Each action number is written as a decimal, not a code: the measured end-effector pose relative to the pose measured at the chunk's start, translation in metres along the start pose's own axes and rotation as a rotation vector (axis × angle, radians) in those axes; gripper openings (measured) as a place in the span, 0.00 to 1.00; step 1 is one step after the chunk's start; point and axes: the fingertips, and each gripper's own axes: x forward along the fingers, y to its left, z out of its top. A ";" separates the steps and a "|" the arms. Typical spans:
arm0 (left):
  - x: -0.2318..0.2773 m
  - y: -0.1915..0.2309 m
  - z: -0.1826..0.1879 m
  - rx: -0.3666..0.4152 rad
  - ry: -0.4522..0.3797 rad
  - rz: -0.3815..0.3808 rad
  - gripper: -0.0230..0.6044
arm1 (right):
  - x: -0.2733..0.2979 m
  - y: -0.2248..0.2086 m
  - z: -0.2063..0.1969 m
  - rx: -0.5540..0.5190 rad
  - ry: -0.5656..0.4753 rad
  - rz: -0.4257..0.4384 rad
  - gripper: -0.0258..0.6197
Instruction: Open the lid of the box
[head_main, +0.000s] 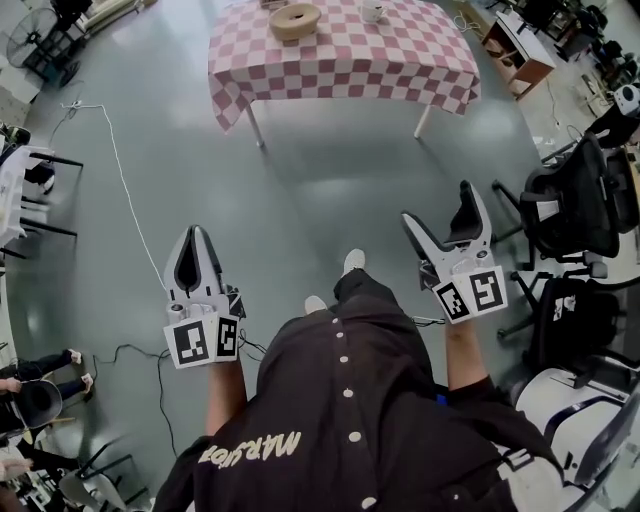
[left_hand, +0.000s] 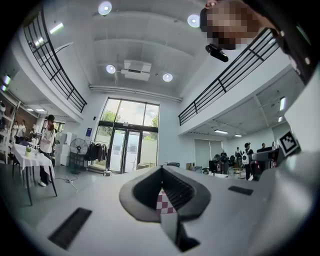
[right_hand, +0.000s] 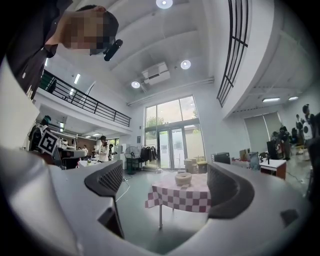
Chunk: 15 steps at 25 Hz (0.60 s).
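Observation:
The round pale wooden box (head_main: 295, 19) sits on a table with a pink-and-white checked cloth (head_main: 340, 70), far ahead of me across the floor. Both grippers hang in the air near my body, well short of the table. My left gripper (head_main: 194, 234) is shut, with nothing held. In the left gripper view, the left gripper (left_hand: 161, 171) has its jaws together, and a strip of the checked cloth (left_hand: 163, 202) shows through the gap. My right gripper (head_main: 443, 213) is open wide and empty. In the right gripper view, the box (right_hand: 183, 178) and the table (right_hand: 182, 198) lie between the fingers of the right gripper (right_hand: 167, 189), far off.
A white cup (head_main: 372, 12) stands on the table right of the box. Black office chairs (head_main: 575, 215) crowd the right side. A white cable (head_main: 120, 180) runs over the grey floor at left. A fan (head_main: 30, 35) stands far left. My shoes (head_main: 352, 262) are below.

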 end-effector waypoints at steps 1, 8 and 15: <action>0.004 -0.001 -0.001 -0.001 0.000 -0.001 0.05 | 0.003 -0.002 -0.001 0.002 0.000 0.000 0.84; 0.039 -0.003 -0.003 0.003 0.000 0.020 0.05 | 0.040 -0.028 -0.005 -0.003 -0.001 0.012 0.84; 0.097 -0.010 -0.004 0.006 -0.004 0.029 0.05 | 0.089 -0.062 -0.009 0.006 0.012 0.027 0.84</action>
